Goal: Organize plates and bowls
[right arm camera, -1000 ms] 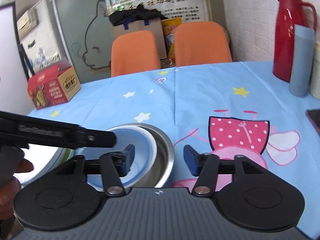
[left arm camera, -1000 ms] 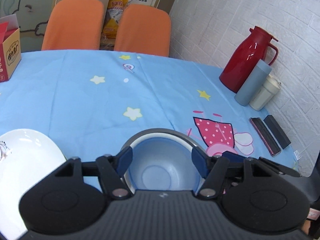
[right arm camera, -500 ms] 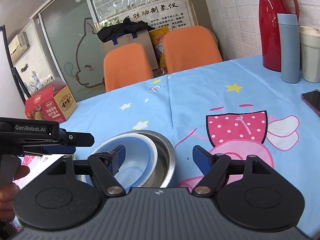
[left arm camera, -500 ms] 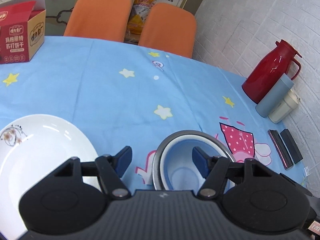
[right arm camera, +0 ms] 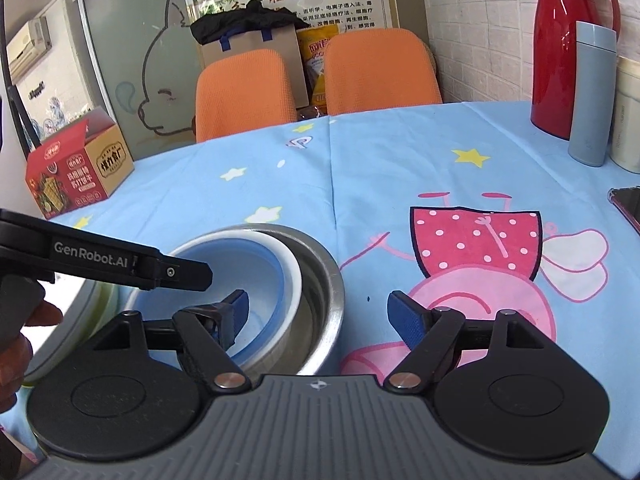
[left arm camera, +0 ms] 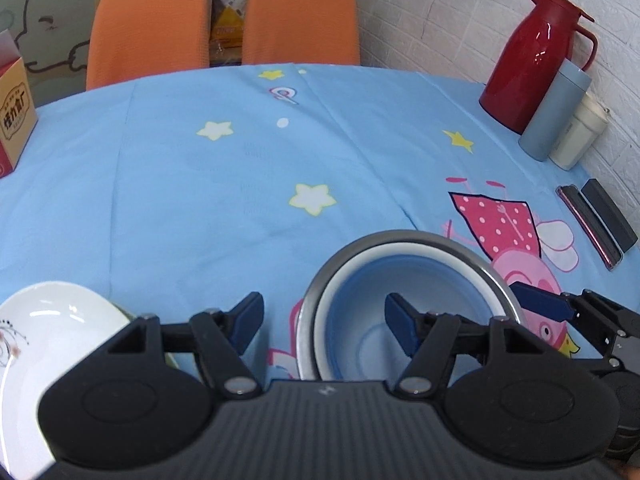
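A blue bowl (left arm camera: 384, 304) sits nested in a white bowl (left arm camera: 352, 268), inside a steel bowl (left arm camera: 404, 236) on the blue tablecloth. The nest also shows in the right wrist view, with the blue bowl (right arm camera: 240, 264) inside the steel bowl (right arm camera: 324, 276). My left gripper (left arm camera: 324, 320) is open and empty, straddling the nest's left rim from above. My right gripper (right arm camera: 318, 316) is open and empty, over the steel bowl's right rim. A white plate (left arm camera: 52, 320) lies left of the bowls, over something green.
A red thermos (left arm camera: 532, 56), a blue-grey tumbler (left arm camera: 552, 116) and a cream cup (left arm camera: 580, 136) stand at the right wall. Two phones (left arm camera: 596, 220) lie near them. A snack box (right arm camera: 76, 172) sits far left. Two orange chairs (left arm camera: 224, 20) stand behind the table.
The left gripper has swung from over the bowls toward the plate and partly back right. The right gripper stays open by the steel bowl. The bowls have not moved.
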`<state>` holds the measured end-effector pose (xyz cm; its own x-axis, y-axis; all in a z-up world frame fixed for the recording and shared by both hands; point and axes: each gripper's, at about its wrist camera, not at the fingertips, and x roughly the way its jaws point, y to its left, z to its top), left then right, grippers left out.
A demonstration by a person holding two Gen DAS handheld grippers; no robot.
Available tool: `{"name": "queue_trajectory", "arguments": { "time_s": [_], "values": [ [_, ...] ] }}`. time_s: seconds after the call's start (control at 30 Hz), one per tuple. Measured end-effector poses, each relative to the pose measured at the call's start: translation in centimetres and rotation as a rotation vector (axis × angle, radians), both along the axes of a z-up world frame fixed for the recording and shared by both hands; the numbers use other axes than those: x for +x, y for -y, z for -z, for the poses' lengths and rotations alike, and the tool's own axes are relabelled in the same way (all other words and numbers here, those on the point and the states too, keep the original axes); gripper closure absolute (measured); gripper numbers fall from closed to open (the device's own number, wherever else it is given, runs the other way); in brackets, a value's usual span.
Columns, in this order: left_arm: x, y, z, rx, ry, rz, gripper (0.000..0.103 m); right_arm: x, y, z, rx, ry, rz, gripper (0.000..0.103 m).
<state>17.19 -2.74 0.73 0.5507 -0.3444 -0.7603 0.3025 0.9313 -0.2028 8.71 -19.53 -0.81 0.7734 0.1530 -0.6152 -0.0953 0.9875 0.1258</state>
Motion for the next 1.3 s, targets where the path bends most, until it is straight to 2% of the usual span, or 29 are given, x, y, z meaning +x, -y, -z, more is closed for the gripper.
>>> {"name": "queue_trajectory", "arguments": {
  "time_s": [0.5,0.67,1.3],
  "values": [
    [0.9,0.6,0.8,0.015,-0.019,0.015,0.036,1.2,-1.0,1.0,-0.054,-0.042,-0.013,0.000],
    [0.8,0.5,0.8,0.014,-0.017,0.017,0.036,1.2,-0.5,1.0,-0.063,-0.043,0.016,0.000],
    [0.5,0.9,1.3,0.011,-0.038,0.036,0.036,0.7,-1.2,1.1,-0.038,-0.038,0.004,0.000]
  ]
}}
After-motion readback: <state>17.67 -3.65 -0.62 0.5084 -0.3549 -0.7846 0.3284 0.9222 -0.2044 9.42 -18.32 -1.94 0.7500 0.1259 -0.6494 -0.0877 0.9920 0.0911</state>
